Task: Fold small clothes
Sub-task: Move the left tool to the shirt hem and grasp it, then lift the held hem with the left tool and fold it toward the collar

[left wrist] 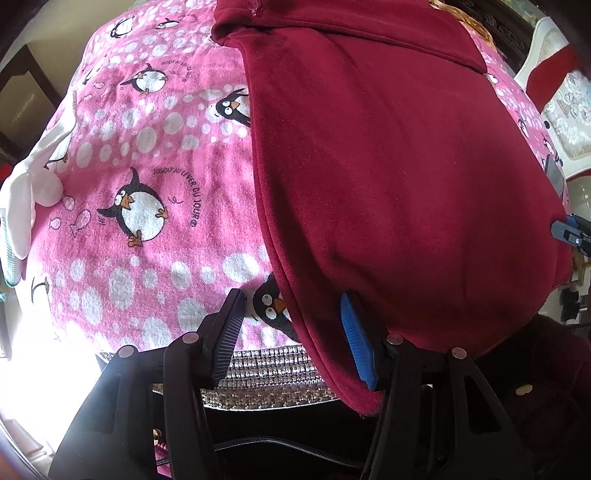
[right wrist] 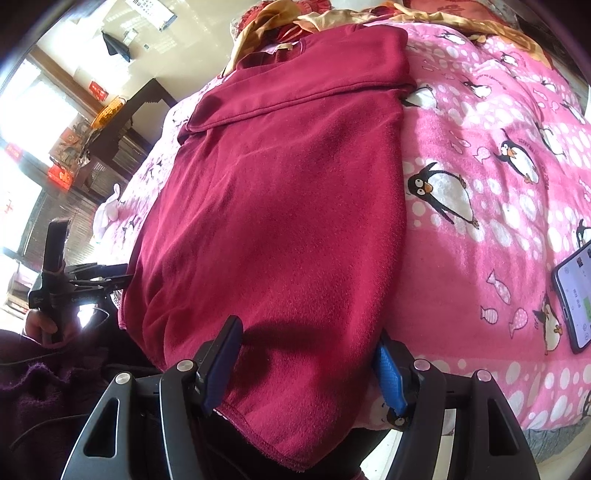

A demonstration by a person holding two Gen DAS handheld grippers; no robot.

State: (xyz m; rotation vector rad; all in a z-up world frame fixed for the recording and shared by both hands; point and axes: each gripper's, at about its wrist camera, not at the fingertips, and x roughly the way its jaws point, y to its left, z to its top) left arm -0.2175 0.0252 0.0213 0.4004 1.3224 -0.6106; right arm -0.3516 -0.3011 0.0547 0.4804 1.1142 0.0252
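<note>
Jaws apart on left gripper (left wrist: 291,332) beside maroon garment (left wrist: 388,166) hem, right gripper (right wrist: 306,365) straddling it

A home bedroom: a bed under a pink penguin blanket (right wrist: 480,221), with a phone (right wrist: 574,299) on it.

Plain maroon shirt (right wrist: 273,206). Pink blanket (left wrist: 155,221) patterned with white dots, black-and-white penguins and small fish. White cloth (left wrist: 26,199). Yellow-orange fabric (right wrist: 480,26).
</note>
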